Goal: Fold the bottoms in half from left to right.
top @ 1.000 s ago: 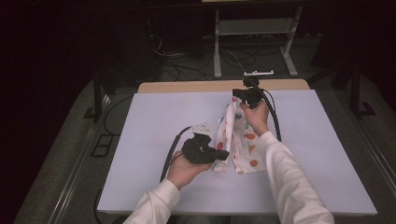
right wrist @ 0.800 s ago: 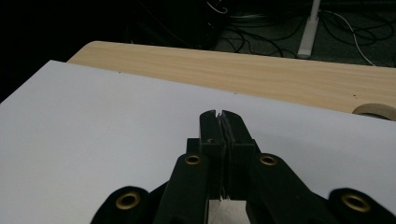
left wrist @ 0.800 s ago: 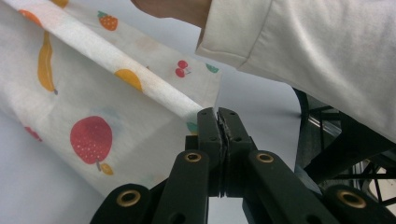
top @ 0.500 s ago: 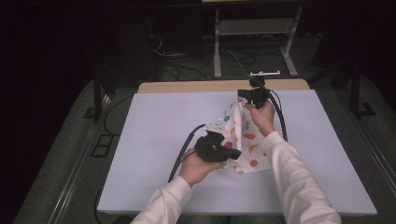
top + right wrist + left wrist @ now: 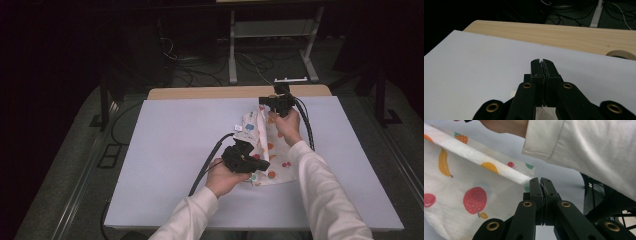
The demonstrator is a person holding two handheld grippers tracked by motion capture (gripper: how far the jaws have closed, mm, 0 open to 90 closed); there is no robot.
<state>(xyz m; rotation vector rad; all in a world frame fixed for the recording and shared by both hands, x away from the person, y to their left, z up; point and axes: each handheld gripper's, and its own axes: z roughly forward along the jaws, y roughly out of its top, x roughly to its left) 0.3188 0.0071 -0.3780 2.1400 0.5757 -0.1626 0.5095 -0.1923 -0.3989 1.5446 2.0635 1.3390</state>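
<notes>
A white cloth (image 5: 265, 142) printed with fruit lies crumpled at the middle of the white board (image 5: 165, 150). My left gripper (image 5: 261, 165) is shut on the cloth's near edge. In the left gripper view the jaws (image 5: 541, 180) are pressed together on a folded hem of the cloth (image 5: 474, 185), under a white sleeve (image 5: 586, 147). My right gripper (image 5: 264, 104) holds the cloth's far corner, lifted off the board. In the right gripper view its jaws (image 5: 541, 61) are closed, with a sliver of white cloth (image 5: 544, 111) showing between them low down.
The board lies on a wooden table (image 5: 220, 92) whose far strip is bare. A roll of tape (image 5: 621, 53) rests on that strip. Cables and a white stand (image 5: 270, 30) sit on the dark floor beyond. Black cables trail from both grippers.
My left gripper has moved right along the near side of the cloth. The right gripper has shifted slightly right, and the cloth is gathered narrower between them.
</notes>
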